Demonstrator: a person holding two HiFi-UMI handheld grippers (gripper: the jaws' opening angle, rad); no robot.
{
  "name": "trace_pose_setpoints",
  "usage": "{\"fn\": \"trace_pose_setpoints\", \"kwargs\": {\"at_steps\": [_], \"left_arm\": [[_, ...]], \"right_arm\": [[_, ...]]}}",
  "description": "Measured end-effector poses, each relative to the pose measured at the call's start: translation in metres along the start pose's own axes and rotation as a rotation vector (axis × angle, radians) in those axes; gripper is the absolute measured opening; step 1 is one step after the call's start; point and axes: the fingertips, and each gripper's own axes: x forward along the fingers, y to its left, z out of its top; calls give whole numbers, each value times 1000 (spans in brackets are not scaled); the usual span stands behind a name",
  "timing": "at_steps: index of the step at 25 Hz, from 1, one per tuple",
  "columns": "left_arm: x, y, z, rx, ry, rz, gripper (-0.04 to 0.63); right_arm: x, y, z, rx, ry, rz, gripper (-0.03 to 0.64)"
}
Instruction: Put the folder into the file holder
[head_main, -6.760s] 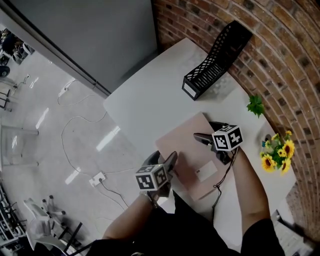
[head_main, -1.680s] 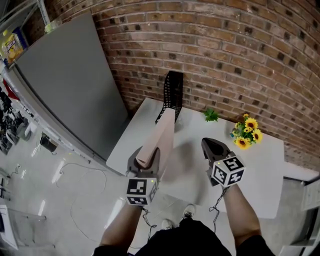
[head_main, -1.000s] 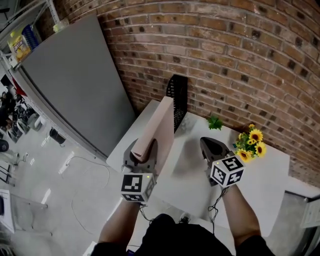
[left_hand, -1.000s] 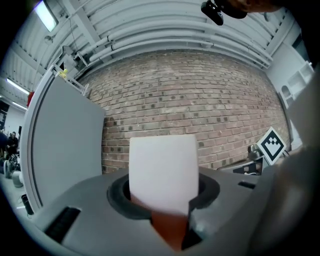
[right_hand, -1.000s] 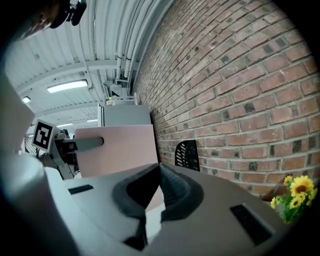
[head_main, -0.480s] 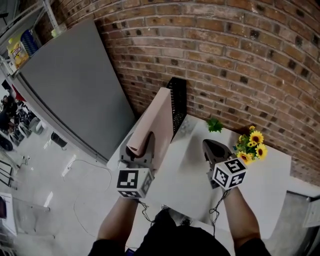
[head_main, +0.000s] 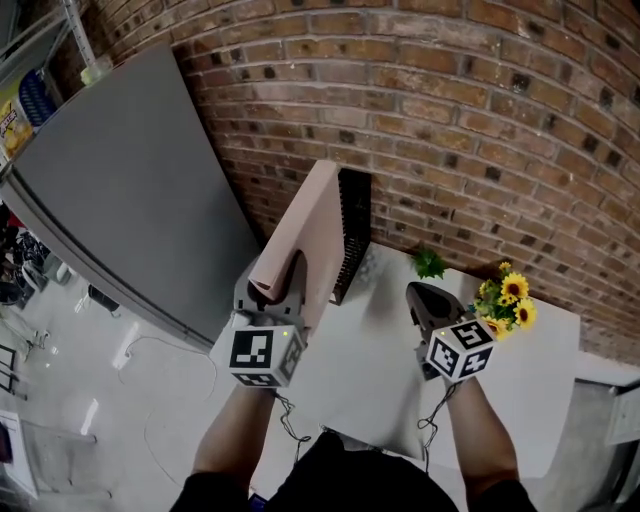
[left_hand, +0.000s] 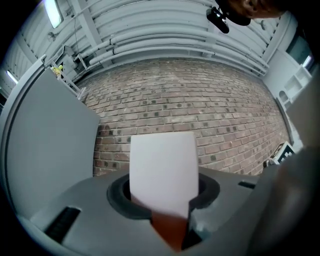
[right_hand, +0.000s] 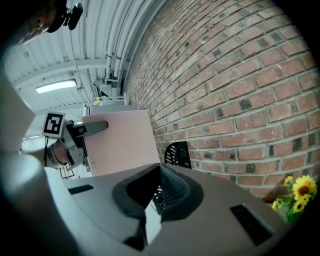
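In the head view the upright folder (head_main: 312, 230) covers the left side and foot of the file holder (head_main: 352, 225), so whether the two touch cannot be told. In the right gripper view the right claw (right_hand: 156, 175) hides most of that holder, and the sunflowers (right_hand: 299, 191) are cut off at the right edge. In the left gripper view the folder's lower end disappears between the jaws of the left claw (left_hand: 165, 205).

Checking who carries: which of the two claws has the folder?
The left claw: it grips the upright pink folder near the file holder. The right claw is shut and empty.
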Motion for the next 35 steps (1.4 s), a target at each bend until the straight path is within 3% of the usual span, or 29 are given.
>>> {"fn": "trace_pose_setpoints", "kwargs": {"at_steps": [18,35], "left_arm": [[97,45,-10,-70,-56,-106,149],[136,52,-36,-138,-85,-91,149]], "right_arm": [[67,-21,3,27,10,-118,3],[91,-30,-13,44,49,-149,3]]}}
